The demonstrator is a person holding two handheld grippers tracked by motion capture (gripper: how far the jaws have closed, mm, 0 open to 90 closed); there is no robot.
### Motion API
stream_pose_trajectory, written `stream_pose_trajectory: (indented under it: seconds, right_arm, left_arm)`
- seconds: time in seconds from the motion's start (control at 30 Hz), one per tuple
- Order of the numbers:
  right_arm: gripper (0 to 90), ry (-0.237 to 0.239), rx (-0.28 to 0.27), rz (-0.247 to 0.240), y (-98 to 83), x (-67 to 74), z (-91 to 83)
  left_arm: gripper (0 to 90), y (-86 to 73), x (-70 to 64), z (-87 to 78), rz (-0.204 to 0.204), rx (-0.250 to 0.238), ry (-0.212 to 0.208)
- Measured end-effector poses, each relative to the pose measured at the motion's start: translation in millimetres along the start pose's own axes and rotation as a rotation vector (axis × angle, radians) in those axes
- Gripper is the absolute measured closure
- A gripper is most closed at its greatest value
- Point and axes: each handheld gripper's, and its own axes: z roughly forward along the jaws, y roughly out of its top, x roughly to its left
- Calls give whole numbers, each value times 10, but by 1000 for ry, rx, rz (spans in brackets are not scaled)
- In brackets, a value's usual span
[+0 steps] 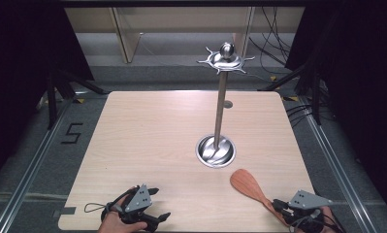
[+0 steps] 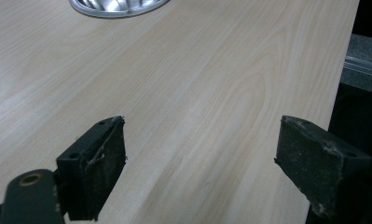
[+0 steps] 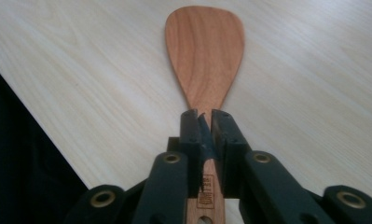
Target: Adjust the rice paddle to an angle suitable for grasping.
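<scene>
At lower right, right gripper (image 1: 277,205): clamped on wooden spatula (image 1: 249,188) handle, blade on counter (image 1: 152,141).
Lower left, left gripper (image 1: 158,204): jaws wide apart, holding nothing.
Centre: steel stand (image 1: 219,107).

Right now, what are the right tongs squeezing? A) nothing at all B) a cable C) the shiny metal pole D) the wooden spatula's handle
D: in the right gripper view the right tongs are clamped shut on the handle of the wooden spatula, whose blade lies flat on the table.
</scene>
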Motion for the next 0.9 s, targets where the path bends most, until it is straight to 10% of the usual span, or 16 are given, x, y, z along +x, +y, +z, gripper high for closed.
stream_pose_trajectory:
  seconds: [0.57,0.9]
  right_arm:
    - [900,55,107,-104,-20,79,131]
    - [900,51,169,-80,-63,74,159]
  left_arm:
    - [152,2,-6,-3,-12,-6,-9]
    - [152,1,-7,-5,-10,-7,-10]
